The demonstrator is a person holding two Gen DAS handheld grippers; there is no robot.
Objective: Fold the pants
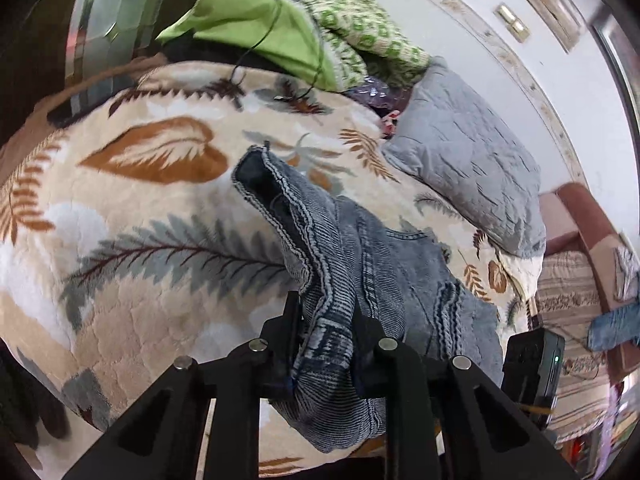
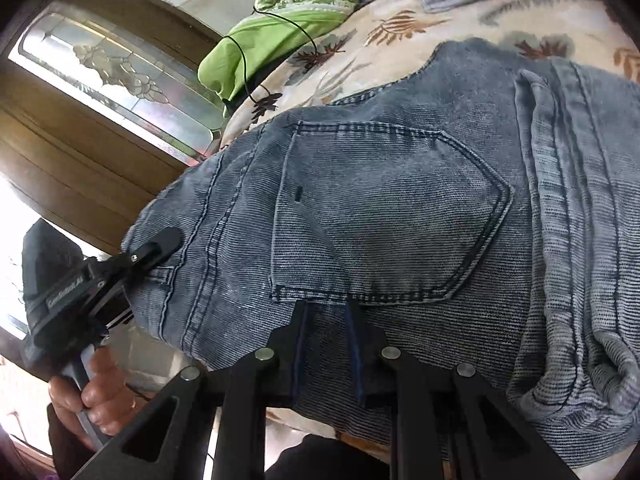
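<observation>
The jeans (image 2: 380,208) lie on the bed (image 1: 132,184). The left gripper (image 1: 326,320) pinches their bunched edge, and the right gripper (image 2: 326,312) clamps the waistband just below the back pocket (image 2: 384,216).

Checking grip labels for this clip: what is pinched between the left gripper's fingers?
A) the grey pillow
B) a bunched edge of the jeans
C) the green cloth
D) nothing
B: in the left wrist view, the left gripper has its fingers closed on a bunched fold of the jeans, lifted off the leaf-print blanket.
</observation>
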